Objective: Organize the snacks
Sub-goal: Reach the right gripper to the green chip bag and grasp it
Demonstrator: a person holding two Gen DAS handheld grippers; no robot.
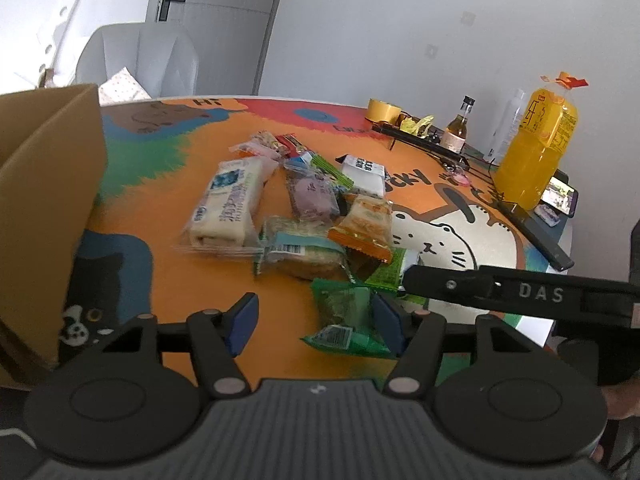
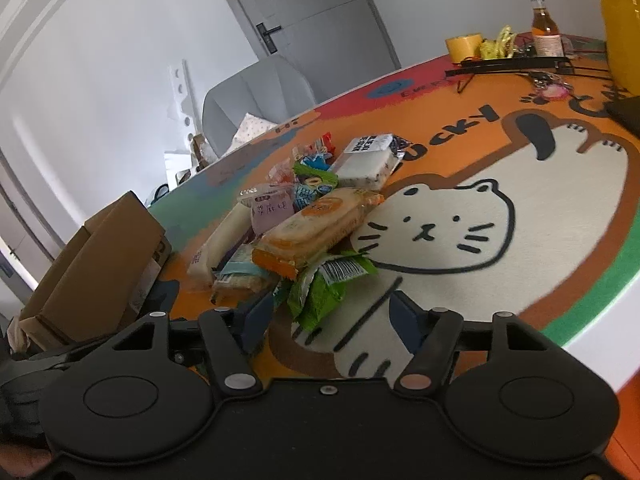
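Note:
A pile of wrapped snacks lies on the colourful cat-print tabletop (image 1: 168,184): a long white packet (image 1: 228,204), a purple one (image 1: 312,196), an orange one (image 1: 364,224) (image 2: 316,232) and a white-and-black one (image 1: 362,174) (image 2: 368,160). A green packet (image 1: 344,312) (image 2: 316,300) lies at the near edge of the pile. My left gripper (image 1: 314,320) is open around it, with the packet beside the right pad and the left pad apart from it. My right gripper (image 2: 330,320) is open too, and the green packet lies between its pads. One finger of the right gripper (image 1: 460,284) reaches in from the right.
An open cardboard box (image 1: 48,200) (image 2: 100,272) stands left of the pile. At the far right are a large orange-juice bottle (image 1: 536,144), a small glass bottle (image 1: 458,128) (image 2: 544,24), a tape roll (image 1: 384,110), a black rack (image 1: 424,142) and a phone (image 1: 560,196). A grey chair (image 1: 140,60) stands behind the table.

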